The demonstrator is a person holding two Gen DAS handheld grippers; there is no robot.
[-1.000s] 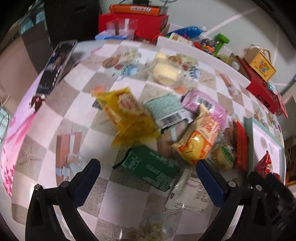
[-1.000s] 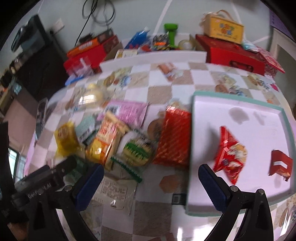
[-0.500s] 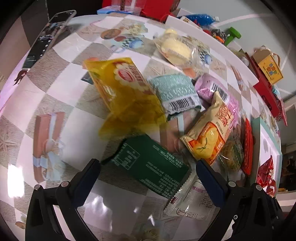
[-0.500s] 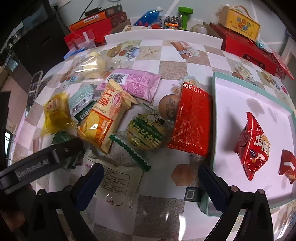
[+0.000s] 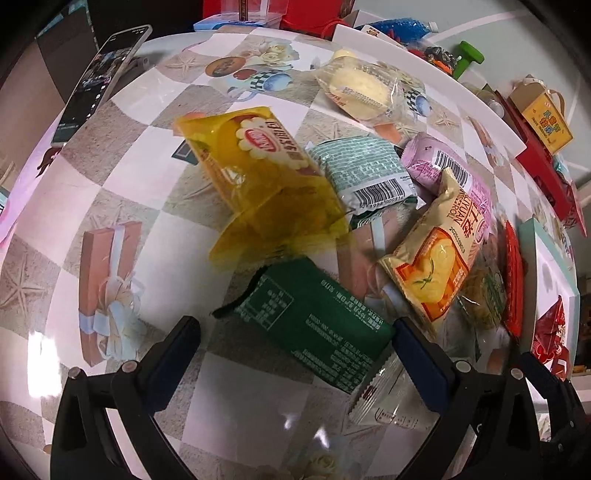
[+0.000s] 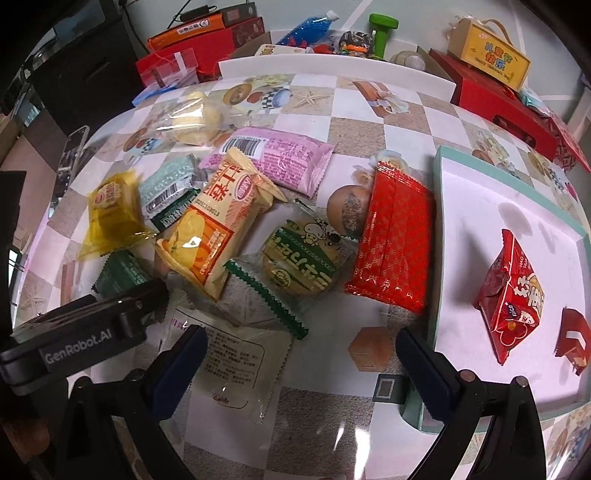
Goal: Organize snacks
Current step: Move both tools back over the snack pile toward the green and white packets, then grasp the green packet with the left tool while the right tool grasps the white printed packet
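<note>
Left gripper (image 5: 293,334) wide open, empty, straddling green packet (image 5: 314,325) just below yellow bag (image 5: 258,177). Looks light, crinkly, slippery: pinch across flat middle. Right gripper (image 6: 299,345) open, empty.

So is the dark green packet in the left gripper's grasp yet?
No. The left gripper is open, fingers either side of the dark green packet, which lies flat on the table.

A phone (image 5: 99,81) lies at the far left edge of the checkered surface (image 6: 369,129). Behind the surface stand red boxes (image 6: 495,99), a yellow carton (image 6: 487,61) and a green dumbbell (image 6: 382,27).
</note>
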